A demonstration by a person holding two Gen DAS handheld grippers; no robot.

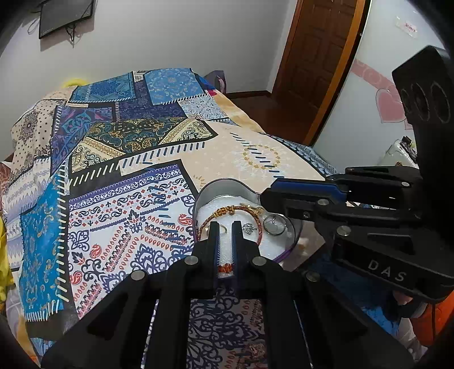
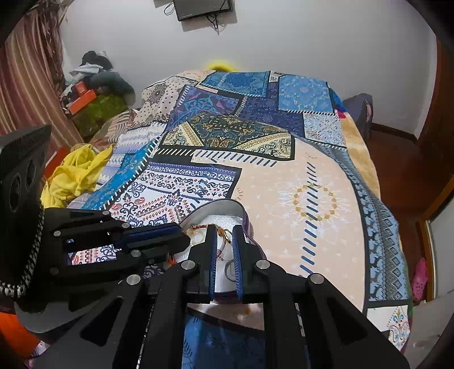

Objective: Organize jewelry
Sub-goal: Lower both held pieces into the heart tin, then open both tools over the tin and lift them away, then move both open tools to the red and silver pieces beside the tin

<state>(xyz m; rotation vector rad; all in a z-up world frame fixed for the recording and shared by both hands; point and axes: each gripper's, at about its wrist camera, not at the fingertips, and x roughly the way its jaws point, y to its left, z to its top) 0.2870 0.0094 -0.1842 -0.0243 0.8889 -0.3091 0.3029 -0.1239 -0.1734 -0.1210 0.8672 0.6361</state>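
A round metal tin with white foam lining sits on the patterned bedspread. Inside lie a red and gold bangle, a silver hoop, a small silver charm and a ring. My left gripper hovers over the tin's near side, fingers a narrow gap apart, nothing between them. My right gripper reaches in from the right over the tin's far rim. In the right wrist view it stands slightly open over the tin and the bangle, holding nothing visible.
The bed fills both views. A yellow cloth lies at its left edge. Boxes and clothes are piled at the back left. A wooden door stands at the right, and a wall screen hangs above.
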